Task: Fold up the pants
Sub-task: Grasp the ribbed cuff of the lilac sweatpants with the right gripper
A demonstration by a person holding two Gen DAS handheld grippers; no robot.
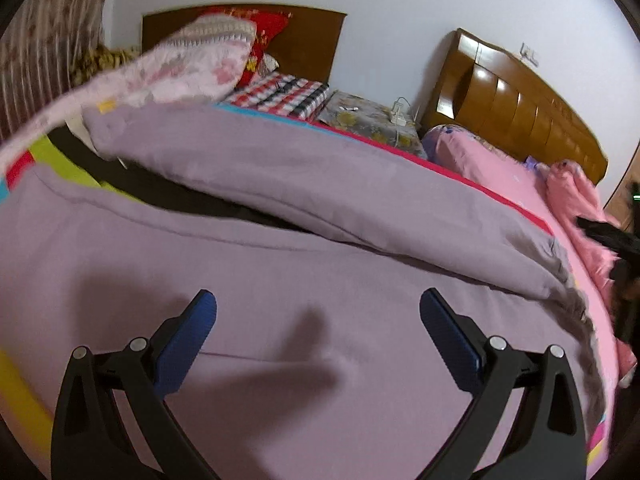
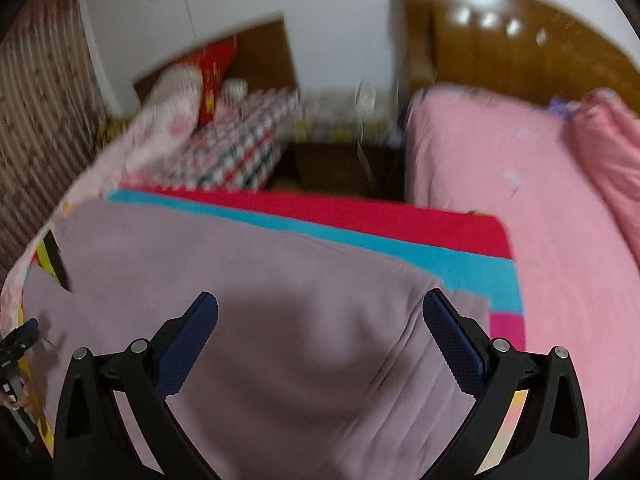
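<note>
Mauve pants (image 1: 280, 264) lie spread across a striped mat (image 2: 360, 216) of red and turquoise bands, one leg (image 1: 280, 168) angled apart from the other so that a dark gap shows between them. Over the cloth hangs the left gripper (image 1: 318, 316), its blue pads (image 1: 200, 332) set wide and gripping nothing, their shadow falling on the fabric below. From the right wrist view, which is blurred, the right gripper (image 2: 320, 316) likewise stands wide and empty above the pants' near end, close to a corner of the garment that sits just inside the turquoise band. At the far left edge of that view a small part of the other tool shows beside the cloth. To the right of the mat is a pink bed (image 2: 520, 184) with a wooden headboard (image 1: 520, 108). Behind the mat are a checked cloth (image 1: 280, 94) and a floral quilt (image 1: 176, 68).
</note>
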